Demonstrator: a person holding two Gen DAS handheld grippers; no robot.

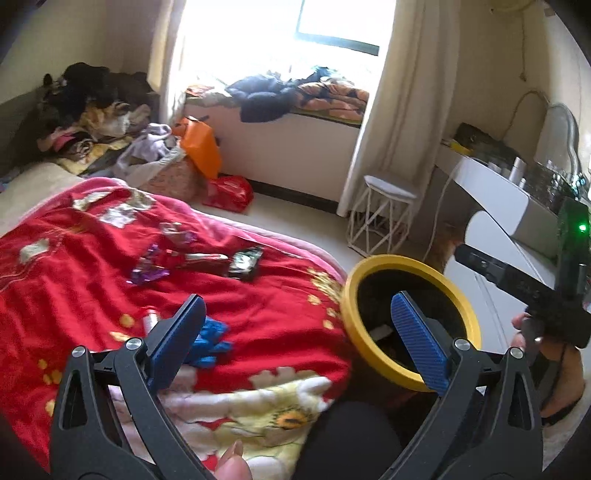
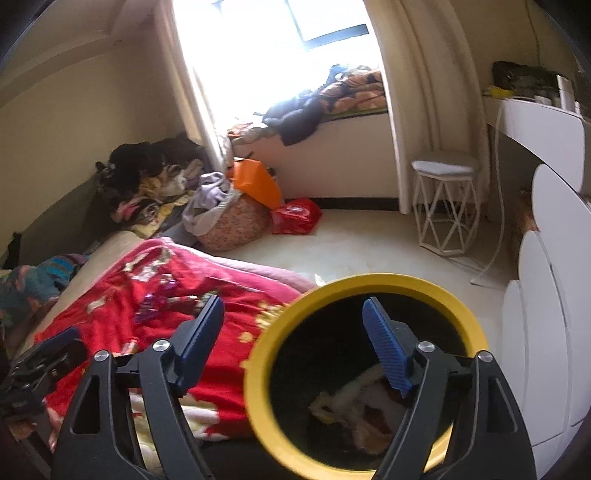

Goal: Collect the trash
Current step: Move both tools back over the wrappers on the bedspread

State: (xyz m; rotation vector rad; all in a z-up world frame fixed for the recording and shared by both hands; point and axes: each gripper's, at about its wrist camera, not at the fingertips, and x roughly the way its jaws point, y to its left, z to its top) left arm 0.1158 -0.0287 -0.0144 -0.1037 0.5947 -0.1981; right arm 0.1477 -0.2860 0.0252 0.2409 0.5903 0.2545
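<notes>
Right wrist view: the right gripper (image 2: pixel 291 332) is held with jaws wide and empty above the yellow bin (image 2: pixel 258 369), where scraps lie. Wrappers (image 1: pixel 162 266) on the red blanket (image 1: pixel 74 295) should be approached low by the left gripper (image 1: pixel 299 328), its jaws likewise wide and empty.

A lived-in bedroom at home: a red floral blanket (image 1: pixel 92 266) is covering the bed, clothes (image 1: pixel 92 107) are piling up in the corner, daylight is pouring through the curtained window (image 1: pixel 332 22) over a cluttered window seat (image 1: pixel 295 147), and a white dressing table (image 1: pixel 491 192) is standing beside a stool (image 1: pixel 388 192).
</notes>
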